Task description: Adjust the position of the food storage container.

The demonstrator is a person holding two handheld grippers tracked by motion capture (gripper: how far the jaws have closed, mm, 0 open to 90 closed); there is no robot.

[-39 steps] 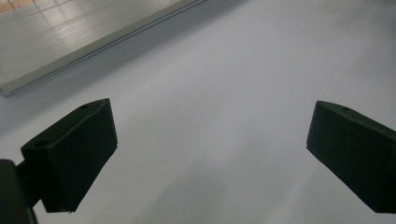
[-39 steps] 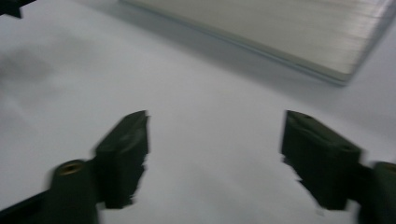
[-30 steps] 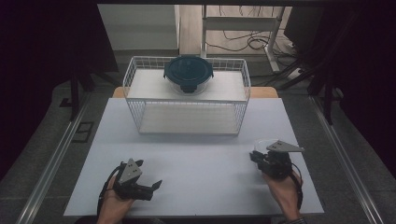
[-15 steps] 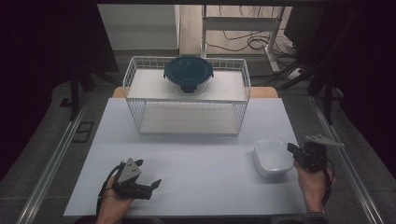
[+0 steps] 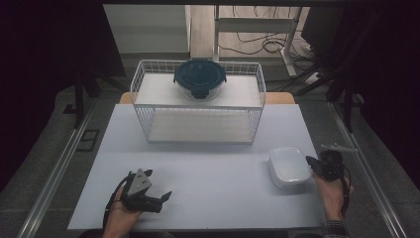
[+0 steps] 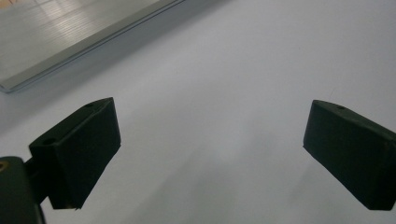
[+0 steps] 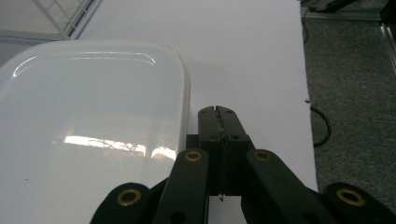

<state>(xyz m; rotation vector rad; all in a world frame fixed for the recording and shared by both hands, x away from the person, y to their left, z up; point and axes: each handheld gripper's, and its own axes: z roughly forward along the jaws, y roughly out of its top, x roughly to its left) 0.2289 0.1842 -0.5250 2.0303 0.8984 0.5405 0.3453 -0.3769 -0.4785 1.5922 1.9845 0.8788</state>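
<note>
A white rounded-rectangular dish [image 5: 288, 166] lies on the white table [image 5: 223, 148] at the right; in the right gripper view the dish [image 7: 88, 121] takes up the left half. My right gripper [image 5: 310, 161] sits just right of it, shut, its jaws pressed together with nothing between them [image 7: 218, 112]. Whether it touches the dish's rim I cannot tell. My left gripper [image 5: 157, 184] rests low near the table's front left, open. Between its wide-apart jaws [image 6: 210, 149] there is just bare tabletop.
A white wire rack [image 5: 143, 104] stands at the back middle of the table, with a round glass bowl with a dark blue lid [image 5: 199, 77] on top. The table's right edge runs close to my right hand; dark floor and cables lie beyond it.
My right gripper has moved to the right, off the spot where the white dish now lies uncovered. The left gripper has stayed put.
</note>
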